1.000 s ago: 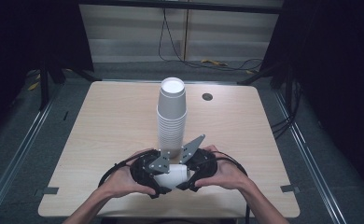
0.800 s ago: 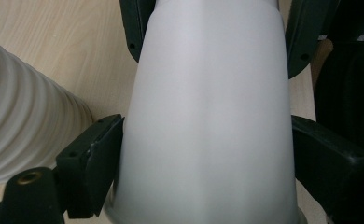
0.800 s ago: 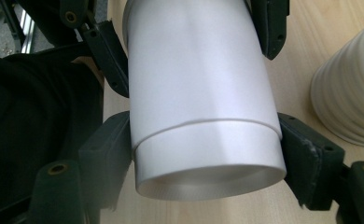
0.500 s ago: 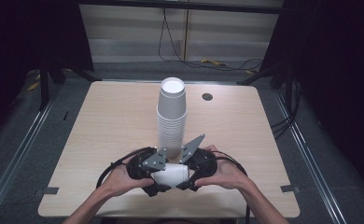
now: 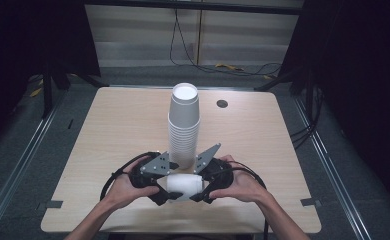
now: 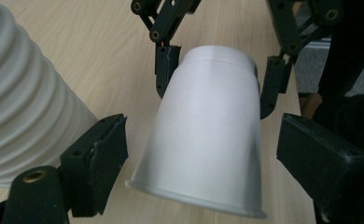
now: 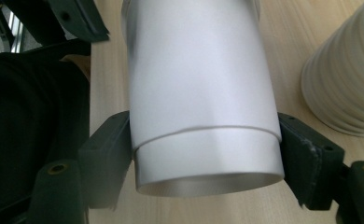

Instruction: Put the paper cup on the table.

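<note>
Right gripper (image 7: 208, 163) clamped on paper cup (image 7: 201, 93) base end, held sideways btwn both grippers, tall cup stack (image 5: 184, 125) just beyond. Left gripper (image 6: 199, 154) wide open round cup's rim end, pads apart from wall. Best close left gently, evenly, w/o crushing rim.

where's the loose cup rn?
High view: the loose cup lies sideways between the left gripper and right gripper, at the table's near edge, just before the cup stack.

A stack of cups (image 5: 183, 125) stands at the middle of the tabletop (image 5: 113, 125). Near of it, a single cup (image 5: 184, 186) lies on its side between the left gripper (image 5: 164, 192) and the right gripper (image 5: 199, 191). A small disc (image 5: 222, 103) sits far right.
</note>
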Demonstrator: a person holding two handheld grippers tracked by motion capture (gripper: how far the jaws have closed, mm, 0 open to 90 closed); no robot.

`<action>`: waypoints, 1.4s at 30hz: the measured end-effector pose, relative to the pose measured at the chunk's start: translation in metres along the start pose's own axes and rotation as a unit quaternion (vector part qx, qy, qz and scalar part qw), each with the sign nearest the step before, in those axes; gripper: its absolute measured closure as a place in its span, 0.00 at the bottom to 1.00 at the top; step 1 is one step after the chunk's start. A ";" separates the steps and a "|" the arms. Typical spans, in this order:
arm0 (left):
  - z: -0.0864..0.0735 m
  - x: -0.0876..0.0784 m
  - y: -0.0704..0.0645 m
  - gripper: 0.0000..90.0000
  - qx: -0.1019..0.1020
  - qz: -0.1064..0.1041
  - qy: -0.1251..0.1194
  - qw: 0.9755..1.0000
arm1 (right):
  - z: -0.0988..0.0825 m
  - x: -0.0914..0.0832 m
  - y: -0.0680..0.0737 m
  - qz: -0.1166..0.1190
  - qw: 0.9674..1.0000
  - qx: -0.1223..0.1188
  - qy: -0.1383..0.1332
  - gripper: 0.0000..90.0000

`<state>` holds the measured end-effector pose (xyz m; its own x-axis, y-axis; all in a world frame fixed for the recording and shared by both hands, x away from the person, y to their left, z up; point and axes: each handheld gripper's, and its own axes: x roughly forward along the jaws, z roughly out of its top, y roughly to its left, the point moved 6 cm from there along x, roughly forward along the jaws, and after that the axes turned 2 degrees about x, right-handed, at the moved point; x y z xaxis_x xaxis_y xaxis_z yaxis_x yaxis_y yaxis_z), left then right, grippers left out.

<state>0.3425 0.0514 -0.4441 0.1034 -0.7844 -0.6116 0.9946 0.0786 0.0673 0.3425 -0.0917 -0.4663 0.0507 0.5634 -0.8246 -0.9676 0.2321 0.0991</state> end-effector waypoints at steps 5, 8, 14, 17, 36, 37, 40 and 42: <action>-0.001 -0.010 0.007 0.18 -0.025 0.012 -0.035 0.999 | -0.004 -0.006 -0.002 -0.008 1.000 0.011 -0.013 0.28; -0.004 -0.014 0.010 0.17 -0.044 0.018 -0.055 0.997 | -0.010 -0.007 -0.003 -0.010 1.000 0.016 -0.014 0.28; -0.010 -0.019 0.014 0.17 -0.063 0.032 -0.084 0.994 | -0.018 -0.012 -0.011 -0.019 0.998 0.038 -0.038 0.27; -0.009 -0.021 0.015 0.17 -0.072 0.028 -0.104 0.992 | -0.017 -0.017 -0.013 -0.018 0.997 0.041 -0.063 0.27; -0.010 -0.030 0.021 0.17 -0.101 0.042 -0.159 0.981 | -0.022 -0.026 -0.017 0.001 0.982 0.068 -0.175 0.27; -0.010 -0.031 0.021 0.17 -0.103 0.039 -0.164 0.980 | -0.022 -0.026 -0.017 0.000 0.981 0.068 -0.180 0.27; -0.009 -0.031 0.020 0.17 -0.103 0.037 -0.169 0.980 | -0.021 -0.029 -0.018 -0.017 0.976 0.066 -0.206 0.27; -0.009 -0.033 0.020 0.17 -0.102 0.040 -0.170 0.979 | -0.020 -0.029 -0.019 -0.016 0.972 0.068 -0.225 0.27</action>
<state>0.3590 0.0838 -0.4297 0.2074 -0.9275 -0.3111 0.9673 0.2419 -0.0763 0.3544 -0.1287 -0.4556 0.2128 0.8368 -0.5045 -0.9236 0.3408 0.1758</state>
